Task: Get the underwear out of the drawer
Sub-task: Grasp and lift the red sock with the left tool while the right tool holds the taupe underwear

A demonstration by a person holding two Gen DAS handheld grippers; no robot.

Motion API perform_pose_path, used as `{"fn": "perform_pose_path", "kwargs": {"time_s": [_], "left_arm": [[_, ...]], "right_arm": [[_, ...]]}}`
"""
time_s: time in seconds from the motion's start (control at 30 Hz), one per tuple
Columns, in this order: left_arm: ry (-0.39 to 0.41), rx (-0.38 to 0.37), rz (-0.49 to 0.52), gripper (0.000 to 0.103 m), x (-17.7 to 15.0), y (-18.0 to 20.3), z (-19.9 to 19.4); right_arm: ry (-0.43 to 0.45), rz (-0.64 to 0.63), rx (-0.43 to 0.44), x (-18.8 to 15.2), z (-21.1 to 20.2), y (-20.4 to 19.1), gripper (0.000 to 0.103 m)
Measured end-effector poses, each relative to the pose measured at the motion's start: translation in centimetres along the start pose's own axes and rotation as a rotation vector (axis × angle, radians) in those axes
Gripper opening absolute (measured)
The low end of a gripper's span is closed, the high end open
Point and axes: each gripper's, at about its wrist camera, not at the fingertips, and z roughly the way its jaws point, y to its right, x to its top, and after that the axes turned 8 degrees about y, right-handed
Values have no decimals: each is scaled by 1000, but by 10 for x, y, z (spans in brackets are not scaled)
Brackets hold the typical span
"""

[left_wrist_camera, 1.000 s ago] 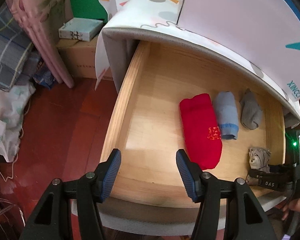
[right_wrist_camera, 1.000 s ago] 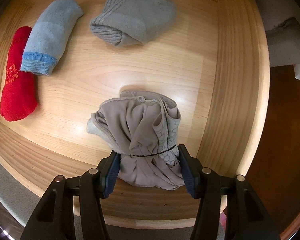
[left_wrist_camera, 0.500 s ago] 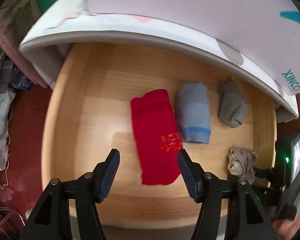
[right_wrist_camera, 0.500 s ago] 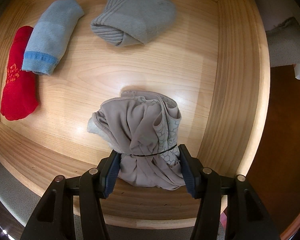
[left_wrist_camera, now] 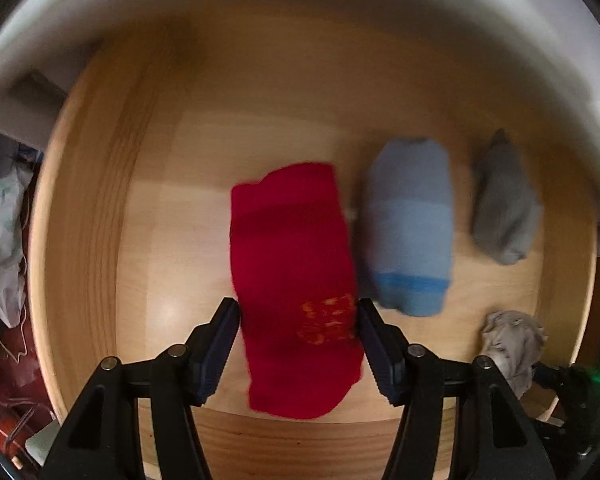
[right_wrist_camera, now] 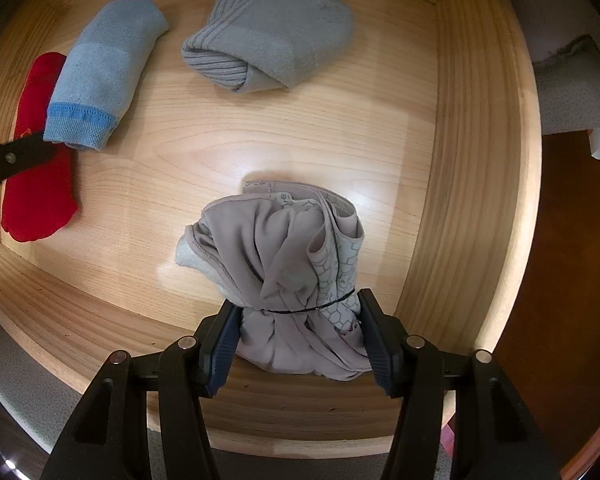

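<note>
Right hand-held gripper [right_wrist_camera: 299,334] points down into the pale wooden drawer [right_wrist_camera: 480,128], pads clamped on the crumpled beige underwear bundle tied w/ a thin black band [right_wrist_camera: 284,276], which sits at the drawer's front. Beyond it lie a folded grey ribbed sock [right_wrist_camera: 272,36] & a light-blue rolled sock [right_wrist_camera: 104,72]. Left hand-held gripper [left_wrist_camera: 298,344] straddles the red folded sock [left_wrist_camera: 292,272], jaws apart; contact unclear through blur.

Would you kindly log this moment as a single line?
right gripper: shut on beige underwear | left gripper: open, straddling red sock | drawer: open
</note>
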Motion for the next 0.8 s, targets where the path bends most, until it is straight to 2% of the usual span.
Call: {"fn": "perform_pose_path", "kwargs": {"time_s": [0.1, 0.23, 0.4, 0.5, 0.63, 0.8], "left_arm": [[-62, 7, -23, 62, 1, -11, 10], [-112, 65, 30, 62, 3, -20, 18], [-162, 65, 36, 61, 3, -33, 25], [-156, 68, 67, 61, 5, -35, 26], [-136, 63, 90, 50, 4, -36, 23], [-95, 63, 112, 43, 5, -38, 15]], "right_arm": [[0, -1, 0, 0, 0, 0, 54], [0, 1, -1, 0, 0, 0, 54], [0, -1, -1, 1, 1, -1, 54], [0, -1, 0, 1, 2, -1, 55], [-1, 0, -1, 2, 2, -2, 55], [-1, 0, -1, 2, 3, -2, 55]]}}
